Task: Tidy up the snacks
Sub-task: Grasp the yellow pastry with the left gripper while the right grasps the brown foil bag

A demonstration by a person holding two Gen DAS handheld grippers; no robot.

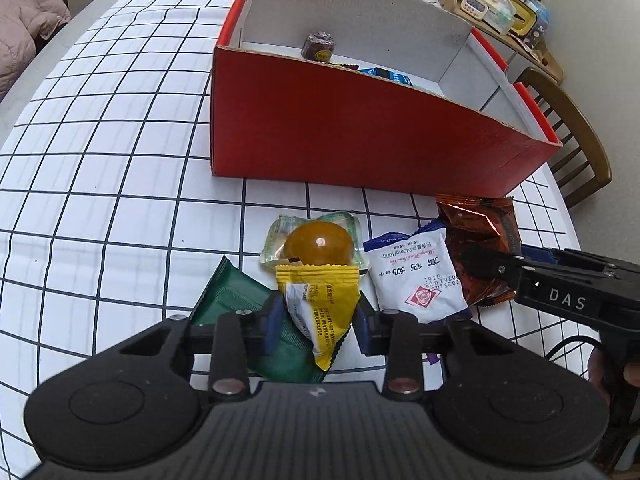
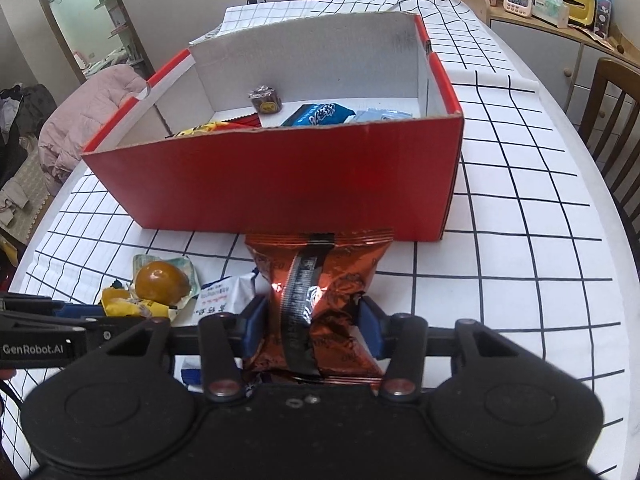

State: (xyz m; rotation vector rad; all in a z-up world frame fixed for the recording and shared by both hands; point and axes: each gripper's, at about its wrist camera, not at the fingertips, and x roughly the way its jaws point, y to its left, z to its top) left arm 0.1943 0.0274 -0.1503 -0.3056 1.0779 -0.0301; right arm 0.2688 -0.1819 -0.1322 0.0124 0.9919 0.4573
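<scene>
The yellow snack packet (image 1: 320, 304) sits between the blue pads of the left gripper (image 1: 318, 320), which is closed to a narrow gap on it. Its long axis is tilted, crimped top edge toward 12 o'clock, lower corner toward 5 o'clock. It overlaps a green packet (image 1: 236, 304) at its 8 o'clock and the sealed pack holding a brown egg (image 1: 318, 245) at its 12 o'clock.

The copper-orange foil packet (image 2: 320, 304) is pinched between the pads of the right gripper (image 2: 314, 320), also drawn narrow, its sides crumpled. Its long axis runs 12 to 6 o'clock, with the back seam and a black strip facing up; the far crimped end lies just beside the front wall of the red cardboard box (image 2: 280, 176), though whether they touch cannot be told.

A white milk-candy packet (image 1: 416, 276) lies between the two held packets, partly beneath the foil one.

The box, open-topped, stands at 12 o'clock of both grippers on the grid-patterned tablecloth (image 1: 100, 200). Inside are a dark round wrapped sweet (image 2: 265, 101), a blue packet (image 2: 318, 115) and other wrappers partly hidden by the wall.

A wooden chair (image 1: 576, 136) stands at the table's edge, toward 2 o'clock in the left wrist view.
</scene>
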